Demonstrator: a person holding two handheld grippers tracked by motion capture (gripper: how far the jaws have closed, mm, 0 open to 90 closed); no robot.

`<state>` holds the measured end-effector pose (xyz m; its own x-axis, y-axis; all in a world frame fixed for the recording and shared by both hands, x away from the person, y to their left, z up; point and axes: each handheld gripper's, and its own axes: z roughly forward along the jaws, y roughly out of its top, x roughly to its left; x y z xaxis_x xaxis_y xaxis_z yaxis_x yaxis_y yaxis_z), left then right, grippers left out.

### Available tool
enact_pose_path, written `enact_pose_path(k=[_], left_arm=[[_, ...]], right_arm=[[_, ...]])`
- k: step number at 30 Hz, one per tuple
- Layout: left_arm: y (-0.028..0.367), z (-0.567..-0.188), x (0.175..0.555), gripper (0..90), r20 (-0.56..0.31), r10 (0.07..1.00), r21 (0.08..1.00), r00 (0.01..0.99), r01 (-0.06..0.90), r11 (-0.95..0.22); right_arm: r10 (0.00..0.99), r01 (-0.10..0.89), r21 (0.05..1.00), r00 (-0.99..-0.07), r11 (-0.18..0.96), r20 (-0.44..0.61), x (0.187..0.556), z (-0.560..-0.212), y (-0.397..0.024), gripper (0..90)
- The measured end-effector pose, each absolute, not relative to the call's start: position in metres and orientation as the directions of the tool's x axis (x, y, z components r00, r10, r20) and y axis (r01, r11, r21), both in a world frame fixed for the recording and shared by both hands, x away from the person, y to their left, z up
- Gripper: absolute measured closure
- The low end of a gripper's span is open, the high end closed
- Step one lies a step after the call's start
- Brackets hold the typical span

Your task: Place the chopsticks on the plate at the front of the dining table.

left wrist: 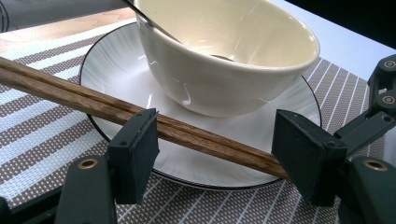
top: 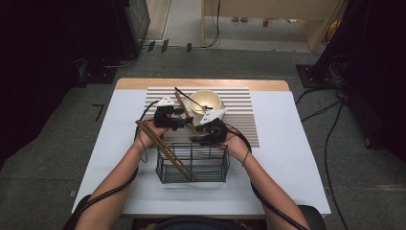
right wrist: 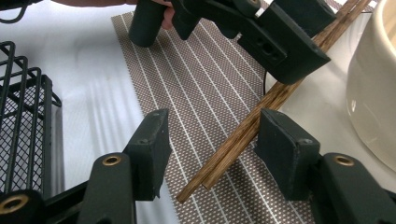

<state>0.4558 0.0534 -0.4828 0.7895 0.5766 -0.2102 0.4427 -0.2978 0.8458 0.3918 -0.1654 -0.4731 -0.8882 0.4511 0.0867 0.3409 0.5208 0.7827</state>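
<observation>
A pair of brown chopsticks (top: 182,103) lies slanted across the rim of a white plate (left wrist: 116,70) and onto the striped placemat (right wrist: 196,84). A cream bowl (top: 206,99) with a spoon (left wrist: 149,21) in it stands on that plate. My left gripper (left wrist: 219,149) is open, its jaws astride the chopsticks (left wrist: 70,93) over the plate rim without pressing them. Just right of it in the high view, my right gripper (right wrist: 217,149) is open too. The chopsticks' lower ends (right wrist: 243,135) rest on the mat between its jaws, close to the right pad. The left gripper (right wrist: 280,46) shows just beyond.
A black wire basket (top: 191,163) stands on the white table in front of both hands, with another pair of chopsticks (top: 163,148) leaning out of it to the left. Its mesh wall (right wrist: 23,121) is close on the left in the right gripper view.
</observation>
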Motion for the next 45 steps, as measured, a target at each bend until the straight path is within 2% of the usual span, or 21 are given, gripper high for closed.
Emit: enact_pose_path(k=[33,41,45], left_arm=[[0.052,-0.484,0.456,32.0,-0.185,0.565,0.856,0.804,0.414,-0.310],[0.059,-0.479,0.452,32.3,-0.163,0.562,0.851,0.811,0.404,-0.335],[0.063,-0.477,0.454,34.0,-0.196,0.560,0.850,0.805,0.424,-0.312]], right_arm=[[0.416,0.342,0.793,-0.901,0.504,0.124,0.392,-0.474,-0.166,36.2],[0.407,0.339,0.795,-0.904,0.504,0.128,0.387,-0.472,-0.177,39.5],[0.392,0.334,0.789,-0.911,0.515,0.130,0.384,-0.472,-0.181,40.3]])
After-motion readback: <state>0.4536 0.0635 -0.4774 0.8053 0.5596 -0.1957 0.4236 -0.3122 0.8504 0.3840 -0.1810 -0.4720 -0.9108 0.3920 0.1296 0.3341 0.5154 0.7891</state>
